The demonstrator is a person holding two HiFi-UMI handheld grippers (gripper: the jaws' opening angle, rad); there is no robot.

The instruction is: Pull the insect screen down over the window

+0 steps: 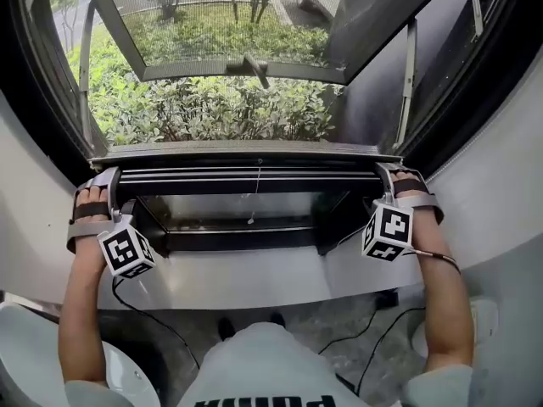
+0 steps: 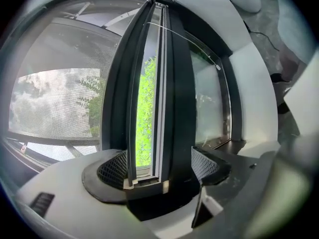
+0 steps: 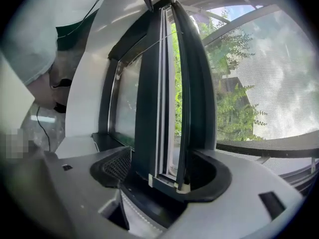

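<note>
The insect screen's dark bottom bar [image 1: 254,179] lies level across the window, a short way above the grey sill [image 1: 254,282]. My left gripper [image 1: 109,181] is shut on its left end and my right gripper [image 1: 387,176] on its right end. In the left gripper view the bar [image 2: 167,93] runs up from between the jaws of the left gripper [image 2: 149,171], with mesh [image 2: 60,98] on its left. In the right gripper view the bar [image 3: 164,98] sits clamped in the right gripper [image 3: 167,176], mesh [image 3: 259,93] on its right. A thin pull cord [image 1: 254,200] hangs from the bar's middle.
Beyond the screen an outward-opening sash with a handle [image 1: 248,64] stands open over green shrubs [image 1: 212,108]. A dark recess [image 1: 246,223] lies under the bar. Cables [image 1: 153,316] trail on the floor, and a white object [image 1: 34,354] is at the lower left.
</note>
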